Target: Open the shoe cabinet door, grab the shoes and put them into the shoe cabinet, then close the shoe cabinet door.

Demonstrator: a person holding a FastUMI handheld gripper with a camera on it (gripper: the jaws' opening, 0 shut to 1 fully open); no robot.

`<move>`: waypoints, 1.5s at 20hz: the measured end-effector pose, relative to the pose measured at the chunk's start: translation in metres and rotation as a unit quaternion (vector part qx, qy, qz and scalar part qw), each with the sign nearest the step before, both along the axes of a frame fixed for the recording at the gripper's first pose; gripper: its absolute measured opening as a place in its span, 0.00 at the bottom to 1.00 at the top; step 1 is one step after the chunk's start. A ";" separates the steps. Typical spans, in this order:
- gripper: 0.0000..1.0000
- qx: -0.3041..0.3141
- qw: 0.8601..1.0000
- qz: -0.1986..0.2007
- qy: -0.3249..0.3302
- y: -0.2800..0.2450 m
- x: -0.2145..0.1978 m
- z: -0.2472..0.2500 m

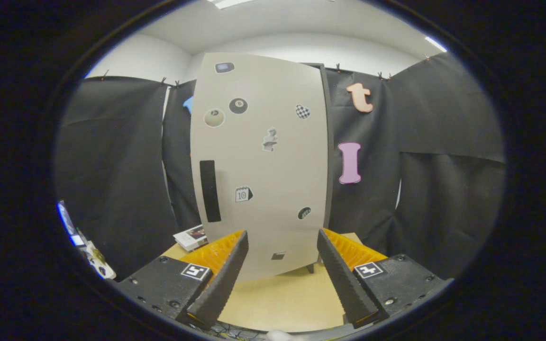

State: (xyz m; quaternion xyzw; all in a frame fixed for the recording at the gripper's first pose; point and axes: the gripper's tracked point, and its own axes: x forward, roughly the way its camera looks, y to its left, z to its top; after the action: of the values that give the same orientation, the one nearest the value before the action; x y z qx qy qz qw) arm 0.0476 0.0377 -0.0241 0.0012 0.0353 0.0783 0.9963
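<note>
- The shoe cabinet (259, 161) stands upright in the centre of the frame, on the far part of the tabletop (282, 298), with its pale grey door (263, 189) shut and facing us.
- A dark vertical handle slot (210, 191) sits on the left side of the door, at about mid height.
- Small stickers are scattered over the door: 2 billiard-ball ones (226, 112) at upper left, a checkered one (303, 112) at upper right, a calendar-like one (243, 194) lower down, and a few more I cannot make out.
- A dark edge (328, 147) of the cabinet's body runs down the right side of the door, and a short leg (311, 268) shows beneath it.
- The hand-held gripper (282, 265) hangs in the lower middle of the frame with its 2 fingers spread wide apart, holding nothing; the door's bottom edge lies just beyond them, seen through the gap.
- The left finger (221, 274) and right finger (344, 274) are black with ribbed faces, backed by orange parts, and each black block behind them carries a square marker.
- The light wooden tabletop shows between the fingers and runs up to the cabinet's foot.
- A small box or booklet (190, 237) lies on the tabletop at lower left, just beside the cabinet's left corner.
- Black cloth (112, 170) hangs all round behind the cabinet, with white wall and ceiling above it.
- Some small coloured things (94, 258) sit at the far lower left, too warped to tell.
</note>
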 end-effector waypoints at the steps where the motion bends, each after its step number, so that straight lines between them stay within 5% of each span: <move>1: 0.96 -0.003 1.000 -0.012 -0.004 -0.006 -0.007 -0.001; 12: 0.96 -0.015 0.997 -0.077 -0.002 -0.053 -0.056 -0.013; 30: 0.96 -0.024 0.996 -0.077 0.026 -0.076 -0.048 -0.016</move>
State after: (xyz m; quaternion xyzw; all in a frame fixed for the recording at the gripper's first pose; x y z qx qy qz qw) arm -0.0008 -0.0387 -0.0396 -0.0174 0.0631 0.0000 0.9979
